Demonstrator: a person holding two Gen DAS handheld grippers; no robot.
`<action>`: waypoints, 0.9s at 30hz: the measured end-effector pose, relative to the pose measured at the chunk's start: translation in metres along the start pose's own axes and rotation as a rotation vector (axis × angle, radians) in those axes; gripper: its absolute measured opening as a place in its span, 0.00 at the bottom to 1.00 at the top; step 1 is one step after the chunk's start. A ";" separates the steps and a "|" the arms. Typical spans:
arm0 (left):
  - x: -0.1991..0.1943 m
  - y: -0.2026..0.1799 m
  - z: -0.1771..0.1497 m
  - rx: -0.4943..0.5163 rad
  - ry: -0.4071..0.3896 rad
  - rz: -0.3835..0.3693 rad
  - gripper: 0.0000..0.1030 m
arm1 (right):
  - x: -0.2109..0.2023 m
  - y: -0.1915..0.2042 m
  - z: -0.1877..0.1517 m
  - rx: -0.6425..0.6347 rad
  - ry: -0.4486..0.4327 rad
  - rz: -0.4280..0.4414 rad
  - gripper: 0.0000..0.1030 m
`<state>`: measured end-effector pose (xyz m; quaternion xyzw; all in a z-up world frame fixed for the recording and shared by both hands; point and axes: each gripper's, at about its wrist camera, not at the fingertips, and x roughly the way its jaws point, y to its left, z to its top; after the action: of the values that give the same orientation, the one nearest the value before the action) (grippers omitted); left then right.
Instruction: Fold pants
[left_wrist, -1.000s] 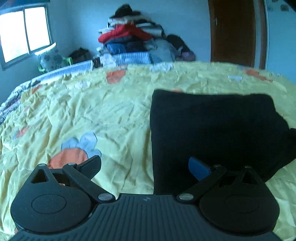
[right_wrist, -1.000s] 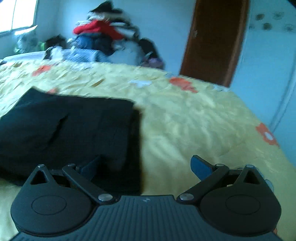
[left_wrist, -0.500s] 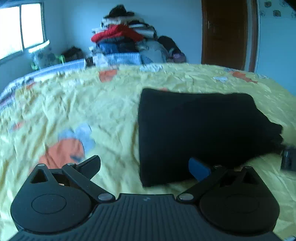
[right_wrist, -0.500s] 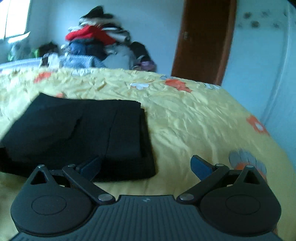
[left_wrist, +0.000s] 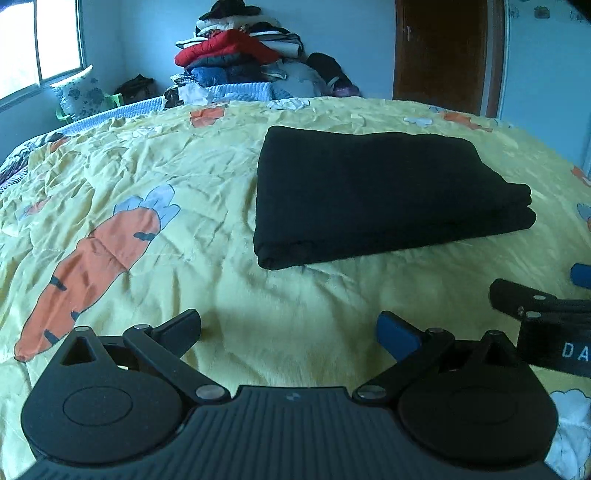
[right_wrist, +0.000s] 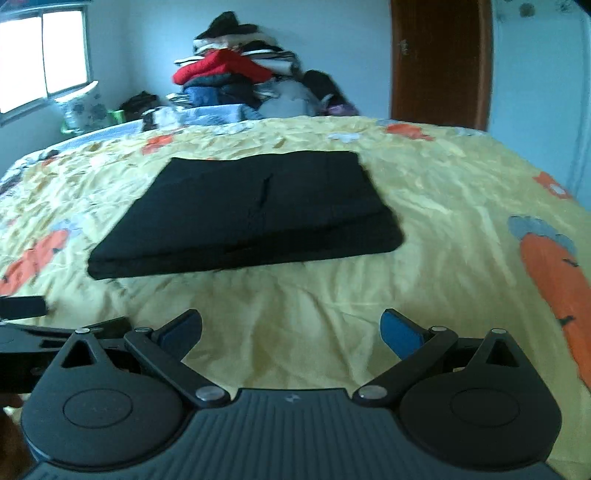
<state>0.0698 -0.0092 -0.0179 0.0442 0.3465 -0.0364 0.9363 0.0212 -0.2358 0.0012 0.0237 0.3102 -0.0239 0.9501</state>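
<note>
Yellow bedding printed with orange carrots covers the bed (left_wrist: 155, 192), rumpled all over, and it fills most of both wrist views. Behind it a heap of clothes (left_wrist: 236, 55) rises against the pale wall, a red piece lying near the top. A window (left_wrist: 40, 44) glows at the far left, and a brown door (left_wrist: 443, 51) stands shut at the right.

Black pants (left_wrist: 369, 195) lie folded into a flat, squarish stack on the bedding, near the middle of the bed. From the left wrist the stacked layers show at the right end; from the right wrist a short slit or seam shows on the top face (right_wrist: 264, 192). Nothing touches the pants.

Left gripper (left_wrist: 290, 328) hovers over bare bedding on the near side of the pants, well short of them, its jaws spread wide with nothing between them. One finger looks black and the other has a blue pad. Right gripper (right_wrist: 291, 328) hangs likewise over bare bedding in front of the pants, jaws just as wide apart and empty.

Each tool shows at the edge of the other's view: the right one at the left wrist's right edge (left_wrist: 543, 314), the left one at the right wrist's left edge (right_wrist: 44, 332). White letters "DA" can be read on the right tool's black body in the left wrist view; the rest of the word runs out of the frame. A small pale mark sits at the centre of each ribbed housing, too small to read.
</note>
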 end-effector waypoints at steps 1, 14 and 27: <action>-0.001 0.001 -0.003 -0.006 -0.012 -0.003 1.00 | 0.000 0.000 -0.001 -0.018 -0.010 -0.023 1.00; 0.001 0.005 -0.005 -0.041 -0.021 -0.016 1.00 | 0.008 -0.003 -0.009 -0.036 0.032 -0.041 1.00; 0.004 0.001 -0.001 0.010 -0.064 0.059 1.00 | 0.008 -0.007 -0.012 -0.007 0.048 -0.027 1.00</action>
<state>0.0721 -0.0085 -0.0207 0.0581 0.3146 -0.0119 0.9474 0.0201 -0.2425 -0.0133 0.0168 0.3335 -0.0351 0.9420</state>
